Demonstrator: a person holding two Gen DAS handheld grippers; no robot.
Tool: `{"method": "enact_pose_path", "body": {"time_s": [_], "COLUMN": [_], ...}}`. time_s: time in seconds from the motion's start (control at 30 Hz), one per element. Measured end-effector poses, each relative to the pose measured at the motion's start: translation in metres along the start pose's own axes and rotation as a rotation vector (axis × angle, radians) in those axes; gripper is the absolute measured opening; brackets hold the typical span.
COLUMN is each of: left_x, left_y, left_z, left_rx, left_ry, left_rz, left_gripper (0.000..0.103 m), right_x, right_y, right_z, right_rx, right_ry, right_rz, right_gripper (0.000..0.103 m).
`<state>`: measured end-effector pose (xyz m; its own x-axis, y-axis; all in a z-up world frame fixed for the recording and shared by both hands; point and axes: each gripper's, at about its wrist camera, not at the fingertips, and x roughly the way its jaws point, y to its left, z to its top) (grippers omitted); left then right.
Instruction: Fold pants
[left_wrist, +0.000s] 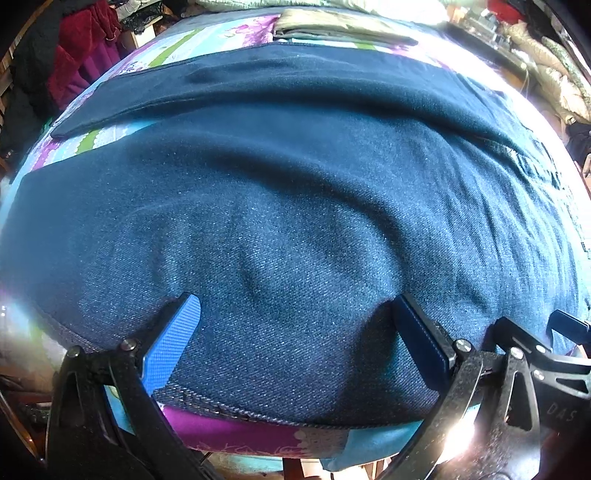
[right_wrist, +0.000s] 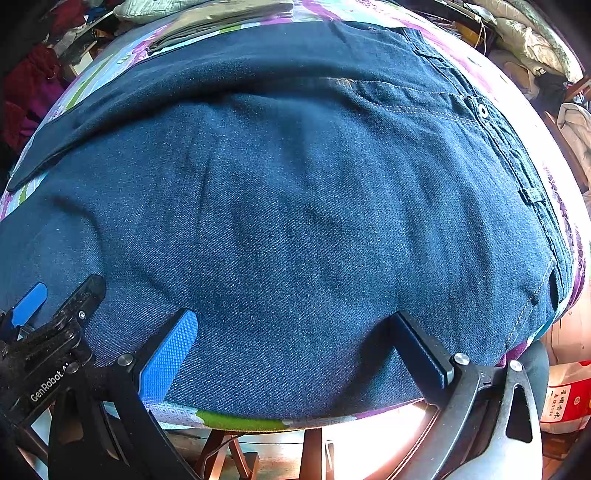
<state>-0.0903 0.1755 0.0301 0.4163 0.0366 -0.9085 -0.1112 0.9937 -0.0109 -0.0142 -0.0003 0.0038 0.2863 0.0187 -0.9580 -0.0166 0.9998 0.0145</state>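
Observation:
Dark blue denim pants (left_wrist: 295, 206) lie spread flat on a table with a flowered cloth (left_wrist: 236, 432). The two legs run to the left, the far leg (left_wrist: 258, 77) angled away from the near one. The waistband with its button (right_wrist: 483, 110) is at the right. My left gripper (left_wrist: 295, 332) stands open over the near leg close to the front edge, blue pads wide apart, nothing between them. My right gripper (right_wrist: 295, 343) is open too, over the thigh area by the front edge. Each gripper shows at the side of the other's view: right gripper (left_wrist: 569, 328), left gripper (right_wrist: 55, 317).
A folded beige garment (left_wrist: 332, 27) lies at the far end of the table. Red and dark clothes (left_wrist: 81, 55) hang at the left. Pale bedding (right_wrist: 532, 40) is piled at the right. A red and white bag (right_wrist: 569, 398) sits on the floor at the right.

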Motion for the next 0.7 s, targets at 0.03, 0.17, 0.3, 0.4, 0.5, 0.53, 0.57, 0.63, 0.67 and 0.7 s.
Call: {"method": "enact_pose_path", "body": {"time_s": [0.03,0.17,0.3,0.4,0.5,0.53,0.57,0.63,0.67,0.7], "left_x": [-0.001,-0.003,-0.005,-0.008,-0.028,-0.035,-0.043,-0.053,-0.055,-0.057], "left_y": [0.002,0.005,0.005,0.014,0.049,0.066,0.088,0.135,0.158,0.181], "left_z": [-0.002,-0.006,-0.008,-0.009,-0.004,0.001,0.008,0.029,0.039,0.049], "left_rx": [0.001,0.007,0.032,0.031,-0.118,-0.176,-0.235,-0.315,-0.342,-0.363], "left_ry": [-0.012,-0.043,-0.051,-0.077,-0.137,-0.162,-0.194,-0.225,-0.239,-0.252], "left_rz": [-0.006,-0.017,-0.022,-0.085,-0.269,-0.313,-0.343,-0.379,-0.383,-0.381], "left_gripper": [0.103,0.103,0.103,0.101,0.088,0.088,0.088,0.088,0.089,0.089], "right_x": [0.0,0.001,0.002,0.002,0.0,-0.004,-0.013,-0.036,-0.048,-0.057], "right_y": [0.001,0.002,0.002,0.003,0.003,0.003,-0.001,-0.009,-0.016,-0.026], "right_z": [0.0,-0.001,0.0,0.001,0.003,0.003,0.003,0.015,0.026,0.041], "right_rx": [0.0,-0.002,-0.004,-0.024,-0.07,-0.081,-0.091,-0.11,-0.11,-0.101], "right_ry": [0.0,-0.007,-0.027,-0.032,-0.037,-0.054,-0.095,-0.221,-0.287,-0.339], "right_rz": [0.0,-0.002,-0.001,0.0,0.004,-0.004,-0.009,-0.016,-0.019,-0.017], "right_gripper": [0.103,0.103,0.103,0.103,0.103,0.1,0.094,0.094,0.097,0.099]}}
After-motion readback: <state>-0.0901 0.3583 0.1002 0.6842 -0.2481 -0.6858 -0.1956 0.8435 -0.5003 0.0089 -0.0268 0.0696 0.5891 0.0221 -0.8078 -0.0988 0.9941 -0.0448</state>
